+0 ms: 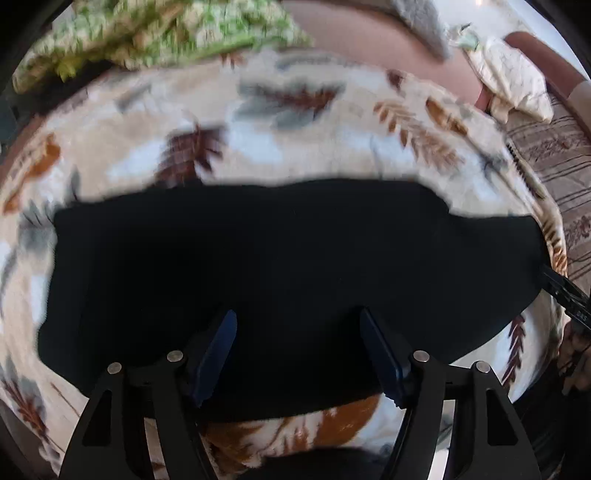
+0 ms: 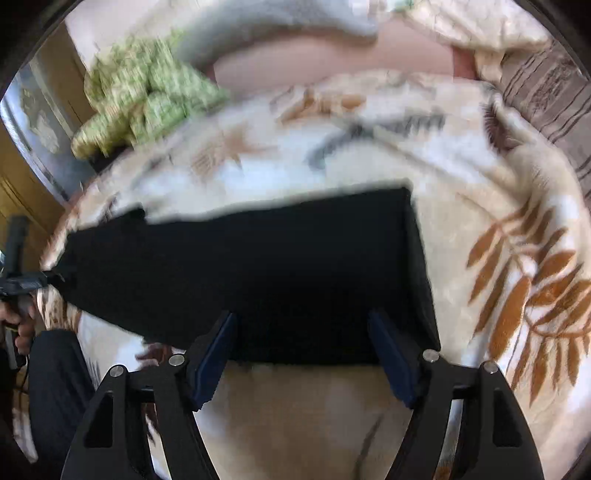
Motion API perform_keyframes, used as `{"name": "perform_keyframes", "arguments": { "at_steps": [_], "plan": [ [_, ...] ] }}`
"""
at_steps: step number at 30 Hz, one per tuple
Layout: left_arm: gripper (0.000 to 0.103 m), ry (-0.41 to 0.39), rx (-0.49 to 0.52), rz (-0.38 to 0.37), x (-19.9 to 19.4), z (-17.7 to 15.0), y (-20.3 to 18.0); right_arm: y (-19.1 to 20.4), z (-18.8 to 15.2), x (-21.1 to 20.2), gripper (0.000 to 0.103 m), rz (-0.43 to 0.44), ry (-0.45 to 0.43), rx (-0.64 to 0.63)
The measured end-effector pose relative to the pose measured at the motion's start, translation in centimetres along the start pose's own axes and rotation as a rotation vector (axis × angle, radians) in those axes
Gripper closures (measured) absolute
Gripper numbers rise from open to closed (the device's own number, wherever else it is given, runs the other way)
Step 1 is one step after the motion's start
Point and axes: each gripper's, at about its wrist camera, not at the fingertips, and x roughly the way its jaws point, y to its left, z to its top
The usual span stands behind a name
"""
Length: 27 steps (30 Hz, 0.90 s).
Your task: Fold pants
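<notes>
The black pants (image 1: 258,266) lie flat and folded on a cream blanket with a leaf print (image 1: 258,122), as a wide dark band across both views. My left gripper (image 1: 297,317) hangs over the near part of the pants, jaws wide apart, nothing between the blue pads. In the right wrist view the pants (image 2: 277,266) end in a straight edge on the right. My right gripper (image 2: 301,317) is open above their near edge and holds nothing. The other gripper's tip (image 1: 565,295) shows at the right rim of the left wrist view.
A green patterned cloth (image 1: 159,33) is bunched at the blanket's far left. A pink cushion (image 1: 369,40) and a cream pillow (image 1: 513,81) lie behind. A striped brown cover (image 1: 557,166) runs along the right. A hand (image 2: 18,325) and a dark sleeve show at the left of the right wrist view.
</notes>
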Motion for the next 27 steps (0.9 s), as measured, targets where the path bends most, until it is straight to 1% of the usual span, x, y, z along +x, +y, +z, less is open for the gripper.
{"name": "perform_keyframes", "arguments": {
  "at_steps": [1,2,3,4,5,6,7,8,9,11,13,15,16,17,18,19,21,24,27],
  "plan": [
    [0.035,0.003,-0.015,0.013,-0.5,0.4,-0.2,0.2,0.2,-0.7,0.028,0.004,-0.013,-0.003],
    [0.035,-0.008,-0.028,0.020,-1.0,0.8,-0.5,0.3,0.4,-1.7,0.028,0.021,-0.050,0.000],
    [0.035,-0.041,-0.045,0.013,-1.9,1.1,-1.0,0.0,0.4,-3.0,0.028,0.043,-0.109,0.024],
    [0.035,-0.087,-0.067,-0.017,-2.9,1.4,-1.7,-0.5,0.2,-3.9,0.026,0.057,-0.154,0.072],
    [0.033,-0.123,-0.093,-0.049,-3.7,1.4,-2.5,-1.3,-0.4,-4.9,0.022,0.094,-0.203,0.156],
    [0.032,-0.165,-0.132,-0.092,-4.3,1.6,-3.3,-2.3,-1.1,-5.5,0.021,0.142,-0.233,0.233],
    [0.029,-0.194,-0.160,-0.130,-4.6,1.6,-3.8,-3.5,-2.2,-6.1,0.021,0.194,-0.255,0.331],
    [0.027,-0.220,-0.174,-0.177,-4.4,1.5,-5.0,-4.3,-2.8,-6.3,0.020,0.226,-0.263,0.397],
    [0.027,-0.241,-0.169,-0.209,-4.0,1.2,-6.1,-5.1,-3.4,-6.3,0.020,0.263,-0.266,0.461],
    [0.027,-0.263,-0.145,-0.229,-2.4,0.7,-8.1,-6.7,-3.9,-6.0,0.020,0.335,-0.255,0.569],
    [0.028,-0.227,-0.144,-0.232,0.2,-0.3,-9.3,-8.1,-4.2,-5.5,0.020,0.417,-0.251,0.647],
    [0.028,-0.205,-0.158,-0.234,2.6,-1.7,-9.3,-9.0,-4.6,-4.6,0.020,0.487,-0.237,0.720],
    [0.029,-0.231,-0.147,-0.223,3.7,-2.0,-9.1,-9.3,-4.7,-4.0,0.020,0.486,-0.213,0.751],
    [0.029,-0.283,-0.110,-0.211,3.9,-2.6,-9.3,-9.8,-4.7,-3.1,0.021,0.464,-0.174,0.794],
    [0.029,-0.305,-0.082,-0.182,3.9,-2.7,-9.7,-10.0,-4.8,-2.7,0.022,0.452,-0.156,0.818],
    [0.028,-0.300,-0.067,-0.160,4.1,-2.5,-10.2,-10.2,-4.8,-2.3,0.022,0.441,-0.148,0.833],
    [0.027,-0.302,-0.045,-0.140,4.5,-2.6,-11.0,-9.9,-4.2,-1.9,0.021,0.420,-0.140,0.815],
    [0.026,-0.318,-0.063,-0.156,4.5,-3.0,-11.3,-9.4,-3.4,-1.2,0.017,0.391,-0.136,0.782],
    [0.024,-0.325,-0.101,-0.200,3.9,-3.5,-10.3,-9.3,-2.6,-0.8,0.016,0.379,-0.147,0.771]
  ]
}}
